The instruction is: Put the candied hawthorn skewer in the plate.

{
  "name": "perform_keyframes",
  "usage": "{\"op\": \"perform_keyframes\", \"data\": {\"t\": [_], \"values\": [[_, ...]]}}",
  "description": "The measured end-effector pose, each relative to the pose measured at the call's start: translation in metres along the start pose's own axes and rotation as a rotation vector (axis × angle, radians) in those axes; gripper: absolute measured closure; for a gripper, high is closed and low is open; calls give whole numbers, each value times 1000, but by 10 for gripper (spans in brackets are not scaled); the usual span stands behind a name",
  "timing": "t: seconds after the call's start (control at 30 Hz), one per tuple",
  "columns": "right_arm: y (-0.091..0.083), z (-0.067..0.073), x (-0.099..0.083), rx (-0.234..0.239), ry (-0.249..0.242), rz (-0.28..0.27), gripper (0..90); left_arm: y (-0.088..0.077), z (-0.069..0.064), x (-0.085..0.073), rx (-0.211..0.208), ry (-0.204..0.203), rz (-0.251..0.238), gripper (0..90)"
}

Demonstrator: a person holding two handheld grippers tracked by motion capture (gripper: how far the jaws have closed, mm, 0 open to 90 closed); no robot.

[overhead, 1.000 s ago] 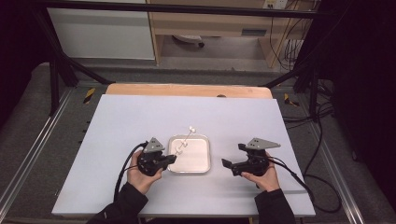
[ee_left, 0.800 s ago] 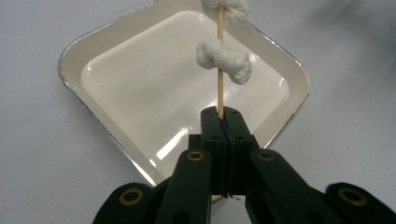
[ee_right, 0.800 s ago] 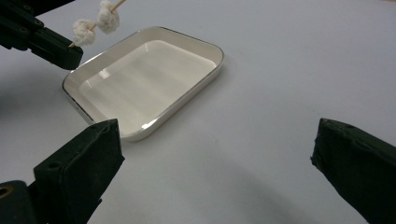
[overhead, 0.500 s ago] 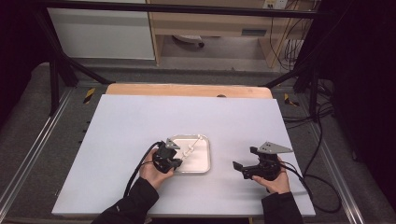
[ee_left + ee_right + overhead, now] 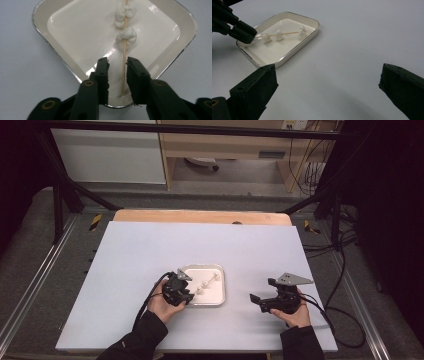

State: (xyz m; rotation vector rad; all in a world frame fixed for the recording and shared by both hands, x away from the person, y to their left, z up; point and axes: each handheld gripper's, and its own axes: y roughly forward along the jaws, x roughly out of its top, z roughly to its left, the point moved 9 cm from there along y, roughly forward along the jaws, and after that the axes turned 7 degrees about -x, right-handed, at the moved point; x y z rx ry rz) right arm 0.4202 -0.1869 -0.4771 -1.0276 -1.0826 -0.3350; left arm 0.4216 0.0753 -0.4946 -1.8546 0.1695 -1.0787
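**Left claw closes in on the skewer's bare end**

Nearest the person, the left claw (image 5: pixel 117 75) has swung in from beside the tray to its near corner over the last second, and its jaws now straddle the bare end of the wooden skewer (image 5: pixel 124 60). The jaws are partly open, with a narrow gap on each side of the stick; nothing is gripped yet. That shift suggests a pinch on the skewer is the step in hand, and only a small squeeze appears to be left.

Just ahead of the left claw's tips, two white marshmallow-like lumps (image 5: pixel 126 35) sit threaded on the stick; the right claw's view shows three (image 5: pixel 279 34) along it. The skewer lies flat inside the white tray (image 5: pixel 62 62), running away from the claw toward the far rim.

Well off to the side, the right claw (image 5: pixel 260 301) has drawn back from the tray and now hovers over the bare worktop (image 5: pixel 250 245), jaws spread wide and empty, pointing toward the tray (image 5: pixel 294 53).
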Motion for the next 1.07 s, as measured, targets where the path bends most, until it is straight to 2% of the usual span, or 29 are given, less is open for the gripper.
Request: {"op": "perform_keyframes", "data": {"t": [0.07, 0.17, 0.23, 0.33, 0.4, 0.5, 0.6, 0.73, 0.9, 1.07], "values": [[0, 0, 0, 2, 2, -4, 20, -9, 1, 0, -13, 4, -32, 573], [-1, -1, 0, -5, 0, 1, 17, -22, 7, -3, 1, 43, -76, 432], [-1, -2, -1, -7, -1, 3, 16, -34, 11, -10, -26, 48, -109, 358], [-1, -4, -1, -13, 5, 5, 12, -46, 20, -23, -40, 48, -147, 247], [-1, -6, -3, -15, 10, 10, 9, -51, 29, -34, -29, 42, -174, 169], [-1, -5, -5, -13, 8, 23, 7, -56, 43, -53, -15, 21, -185, 92], [1, -5, -8, -12, 4, 35, 7, -60, 54, -72, 3, 14, -186, 78], [3, -5, -13, -19, -10, 59, 7, -66, 62, -88, -4, -21, -205, 67], [4, -4, -18, -26, -30, 87, 7, -73, 71, -94, 11, -44, -224, 66], [5, -3, -21, -26, -40, 100, 7, -73, 72, -96, 14, -42, -219, 68]]}}
